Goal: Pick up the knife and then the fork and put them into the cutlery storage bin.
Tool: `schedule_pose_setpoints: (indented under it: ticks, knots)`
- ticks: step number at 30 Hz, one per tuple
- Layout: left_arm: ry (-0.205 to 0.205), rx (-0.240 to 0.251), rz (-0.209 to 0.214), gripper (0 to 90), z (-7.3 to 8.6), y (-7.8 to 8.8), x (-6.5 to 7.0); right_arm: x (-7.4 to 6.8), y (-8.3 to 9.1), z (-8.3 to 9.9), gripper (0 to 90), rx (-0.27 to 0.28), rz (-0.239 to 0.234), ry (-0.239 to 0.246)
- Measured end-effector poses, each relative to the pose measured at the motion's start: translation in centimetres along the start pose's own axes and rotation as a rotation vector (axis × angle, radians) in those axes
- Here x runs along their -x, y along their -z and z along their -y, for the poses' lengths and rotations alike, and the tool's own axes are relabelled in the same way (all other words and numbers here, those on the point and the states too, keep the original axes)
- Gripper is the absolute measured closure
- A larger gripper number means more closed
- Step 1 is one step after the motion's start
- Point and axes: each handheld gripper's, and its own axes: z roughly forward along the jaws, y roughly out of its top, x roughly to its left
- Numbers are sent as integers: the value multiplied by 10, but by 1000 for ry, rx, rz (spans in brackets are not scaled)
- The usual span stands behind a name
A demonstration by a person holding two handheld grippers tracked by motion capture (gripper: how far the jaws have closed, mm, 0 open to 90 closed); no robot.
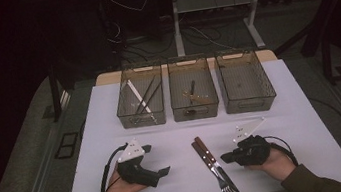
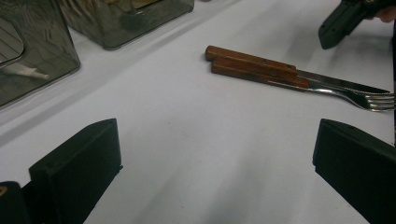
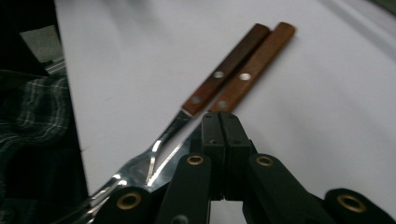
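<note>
White desk [image 1: 286, 110] is carrying three bins at the back and, nearer, a knife [image 1: 206, 155] and fork [image 1: 217, 165] lying side by side. The right hand-held gripper [image 1: 226, 158], jaws pressed together, is nosing in just beside them; it probably needs opening before grabbing one. The left hand-held gripper [image 1: 161, 170] is waiting, jaws apart.

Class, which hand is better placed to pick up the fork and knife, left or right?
Right. The right gripper, jaws shut, sits just beside the fork and knife; the left gripper, jaws open, is farther across the table.
</note>
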Motion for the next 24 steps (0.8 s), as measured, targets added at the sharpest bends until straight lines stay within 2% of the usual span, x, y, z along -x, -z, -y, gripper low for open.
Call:
schedule_pose_setpoints:
  ticks: [11, 13, 15, 24]
  knots:
    - [-5, -3, 5, 0, -1, -2, 0, -27, -25, -4, 898, -62, -66, 58]
    - [-5, -2, 5, 0, -1, -2, 0, -29, -29, -4, 898, -74, -70, 67]
    - [-8, -3, 5, 0, -1, -2, 0, -29, -32, -4, 898, -91, -61, 106]
    - [-10, -8, 5, 0, -1, -2, 0, -36, -40, -4, 898, -110, -62, 130]
